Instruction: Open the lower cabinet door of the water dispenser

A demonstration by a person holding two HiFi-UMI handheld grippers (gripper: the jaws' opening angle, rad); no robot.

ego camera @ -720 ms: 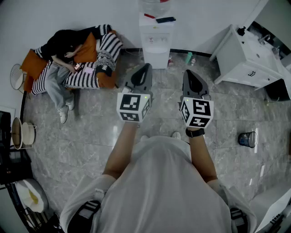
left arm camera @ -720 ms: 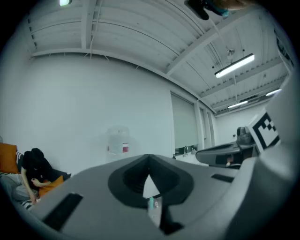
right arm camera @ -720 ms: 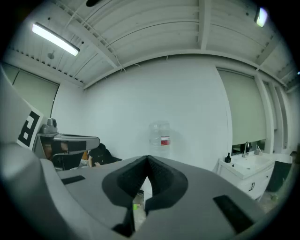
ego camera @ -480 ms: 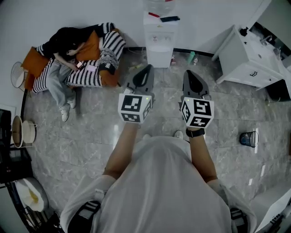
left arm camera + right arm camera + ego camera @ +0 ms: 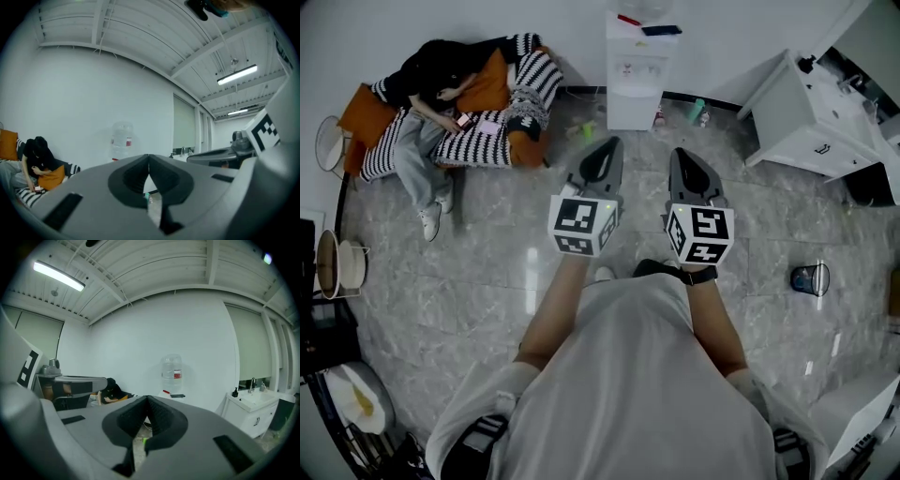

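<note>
The white water dispenser (image 5: pixel 636 75) stands against the far wall, with a clear bottle (image 5: pixel 171 373) on top. Its lower front (image 5: pixel 630 111) faces me across the marble floor, and I cannot make out the door's edges from here. My left gripper (image 5: pixel 602 155) and right gripper (image 5: pixel 684 161) are held side by side in the air, well short of the dispenser and pointing toward it. Both are shut with nothing between the jaws. In the left gripper view the left gripper (image 5: pixel 149 157) has its tips pressed together, and so does the right gripper (image 5: pixel 147 399) in its own view.
A person (image 5: pixel 431 89) sits on a striped sofa with orange cushions at the left. A white sink cabinet (image 5: pixel 811 117) stands at the right, a small bin (image 5: pixel 809 279) on the floor below it. Small bottles (image 5: pixel 696 111) sit beside the dispenser's base. A dark phone (image 5: pixel 661 30) lies on the dispenser.
The dispenser has shifted up and right in the head view. The two grippers have drawn slightly closer together. A dark shoe has come into sight under the right gripper.
</note>
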